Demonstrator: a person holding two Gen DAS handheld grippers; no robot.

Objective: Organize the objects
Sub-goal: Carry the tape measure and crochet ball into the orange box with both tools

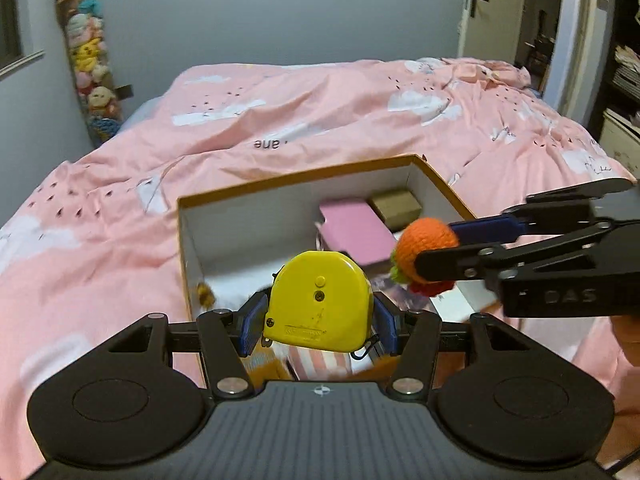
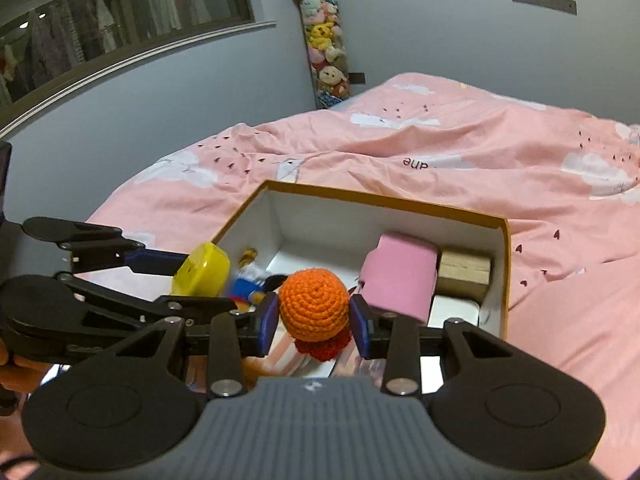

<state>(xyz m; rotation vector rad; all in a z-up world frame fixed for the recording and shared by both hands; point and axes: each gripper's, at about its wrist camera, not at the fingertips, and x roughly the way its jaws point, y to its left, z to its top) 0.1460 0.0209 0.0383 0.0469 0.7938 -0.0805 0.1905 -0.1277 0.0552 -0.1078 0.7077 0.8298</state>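
Your left tool (image 1: 320,316) clamps the yellow plastic tape measure (image 1: 320,300), your right tool (image 2: 316,320) the orange crocheted ball (image 2: 314,304); both hang over the open cardboard box (image 2: 505,280), probably ready for sorting.

Box (image 1: 304,178) near wall hidden in the left wrist view behind the yellow tape measure (image 1: 320,300) and left gripper (image 1: 320,320). Under the tape measure: striped pink-and-white thing (image 1: 320,360), mostly covered, kind unclear. Orange patch (image 1: 268,368) beside it, blurred.

Small yellow-brown item (image 1: 205,295) against the box's left wall, smeared by motion, unreadable (same in the right wrist view, (image 2: 249,257)).

Blue, white and black soft toy (image 2: 250,288) near the left wall, half covered by the left gripper's finger.

Crocheted orange toy (image 2: 314,308): its red lower part partly blocked by the right gripper (image 2: 314,320).

White flat item (image 2: 456,310) in the box's near right corner, partly covered.

Hand (image 1: 628,340) cut off at the right edge.
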